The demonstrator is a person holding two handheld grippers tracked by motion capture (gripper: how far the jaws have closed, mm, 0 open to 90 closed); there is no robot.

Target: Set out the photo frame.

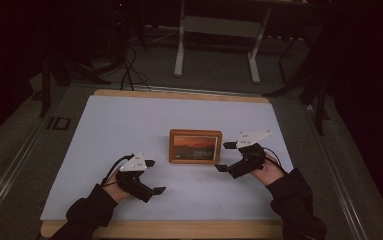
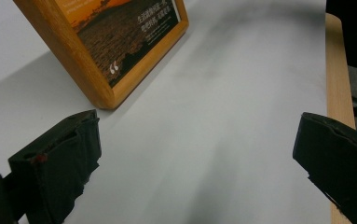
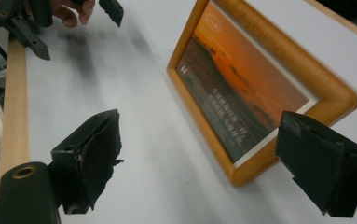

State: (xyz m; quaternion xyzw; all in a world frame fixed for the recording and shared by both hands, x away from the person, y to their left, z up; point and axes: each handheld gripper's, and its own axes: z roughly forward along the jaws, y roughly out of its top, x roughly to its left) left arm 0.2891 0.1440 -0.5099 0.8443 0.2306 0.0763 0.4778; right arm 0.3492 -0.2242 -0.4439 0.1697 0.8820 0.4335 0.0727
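Note:
A wooden picture frame (image 1: 195, 146) with an orange sunset print stands on the white mat (image 1: 129, 120), its picture facing the person. My right gripper (image 1: 225, 156) is just off the frame's right edge, open. In the right gripper view its jaws (image 3: 204, 156) stand wide apart, one in front of the frame's (image 3: 260, 79) near corner, with no pad pressing on it. My left gripper (image 1: 155, 176) rests open on the mat to the frame's lower left. In the left gripper view its jaws (image 2: 199, 154) have bare mat between them, and the frame's (image 2: 115, 42) corner lies just beyond.
The mat covers a wooden table whose edge (image 1: 179, 229) runs along the near side. Beyond the far edge are grey floor, a white desk frame (image 1: 219, 45) and dark cables (image 1: 129, 70). The left gripper (image 3: 71, 28) shows far off in the right gripper view.

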